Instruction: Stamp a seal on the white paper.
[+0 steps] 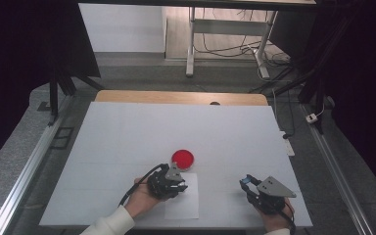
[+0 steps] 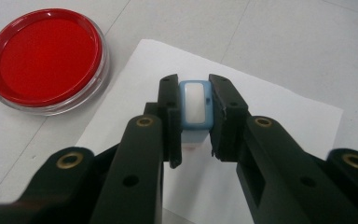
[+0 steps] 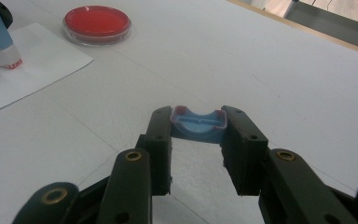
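White board covers the table (image 1: 127, 127), with cables and desk legs seen on the floor beyond it. At the near edge, the left gripper (image 2: 195, 105) is clamped on a blue stamp (image 2: 195, 103), which is held upright on the sheet of paper (image 2: 279, 112); red ink at its base is seen in the right gripper view (image 3: 7, 64). The right gripper (image 3: 198, 123) is pinched on the stamp's blue cap (image 3: 198, 125), held well apart to the right. A red ink pad (image 2: 46, 53) lies just beyond the paper. The stamping step is judged to be in hand; next, a straight lift off the paper is called for, without smearing the print.
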The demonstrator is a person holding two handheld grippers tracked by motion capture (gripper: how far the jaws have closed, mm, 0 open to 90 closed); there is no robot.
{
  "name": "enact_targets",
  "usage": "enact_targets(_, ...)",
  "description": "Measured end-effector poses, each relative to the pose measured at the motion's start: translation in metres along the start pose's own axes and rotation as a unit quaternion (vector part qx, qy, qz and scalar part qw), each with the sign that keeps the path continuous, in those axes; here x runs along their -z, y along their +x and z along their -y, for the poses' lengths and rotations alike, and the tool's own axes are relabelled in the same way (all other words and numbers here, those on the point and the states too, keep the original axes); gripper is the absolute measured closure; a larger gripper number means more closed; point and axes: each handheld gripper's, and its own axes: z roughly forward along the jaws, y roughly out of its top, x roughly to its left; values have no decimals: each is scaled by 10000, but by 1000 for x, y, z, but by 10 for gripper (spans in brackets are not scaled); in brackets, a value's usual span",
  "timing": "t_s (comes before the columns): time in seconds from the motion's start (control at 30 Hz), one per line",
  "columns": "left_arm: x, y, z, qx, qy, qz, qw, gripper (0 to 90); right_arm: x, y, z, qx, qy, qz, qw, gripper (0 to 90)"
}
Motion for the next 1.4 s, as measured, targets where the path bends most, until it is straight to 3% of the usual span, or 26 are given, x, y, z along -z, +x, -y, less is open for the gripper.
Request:
enact_targets(0.77, 0, 0, 0, 77, 18, 9, 10000, 765, 0, 0, 0, 7, 21, -4, 10000, 639)
enact_targets(1.4, 0, -2, 1, -2, 11, -47, 10000, 763, 0, 0, 0, 5, -15, -10, 10000, 639)
